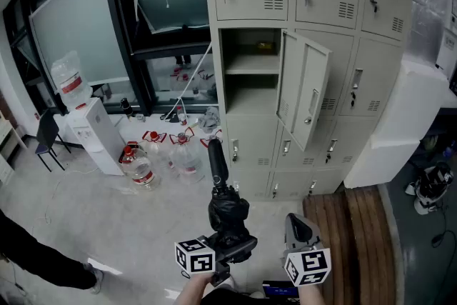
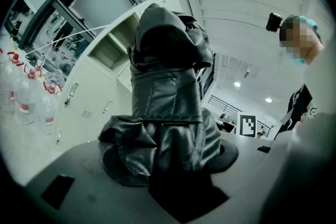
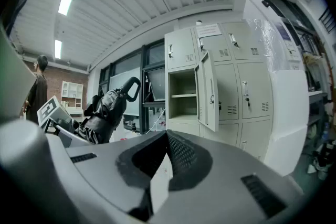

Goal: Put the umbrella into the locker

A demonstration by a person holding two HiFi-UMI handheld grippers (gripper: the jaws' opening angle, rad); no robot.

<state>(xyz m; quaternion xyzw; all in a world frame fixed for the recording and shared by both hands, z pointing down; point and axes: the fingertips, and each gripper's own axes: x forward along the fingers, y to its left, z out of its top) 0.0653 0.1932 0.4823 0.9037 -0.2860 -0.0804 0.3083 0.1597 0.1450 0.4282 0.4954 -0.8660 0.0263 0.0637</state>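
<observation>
The folded umbrella (image 1: 227,214) sits between the jaws of the left tool (image 1: 232,243), which are closed on its lower, bunched end and spread fairly wide by the bulk of the fabric. In the left gripper view the fabric (image 2: 168,102) fills the space between the jaws of that tool (image 2: 168,168) and rises straight out ahead of it. In the head view it stands up from the tool, held in the air above the floor (image 1: 86,218), with its handle (image 1: 216,157) at the far end towards the bank of lockers (image 1: 371,93). It is well short of them and touches none.

The right tool (image 1: 300,228) is just beside the left one, on the umbrella's right (apart from it, not touching). Its jaws are brought together at the tips (image 3: 167,136) with nothing between them. Its own view shows the umbrella (image 3: 107,110) off to its left.

The umbrella is black, a compact folding kind, its canopy gathered in loose, glossy, creased folds with a strap band around the middle. The handle is a dark, rounded stub that looks like a loop (image 3: 131,89) from the right gripper view.

One locker compartment (image 1: 250,75) in the middle row stands open, its door (image 1: 303,89) swung out to the right and a shelf inside. Water bottles (image 1: 139,168) stand on the floor to the left of the lockers.
</observation>
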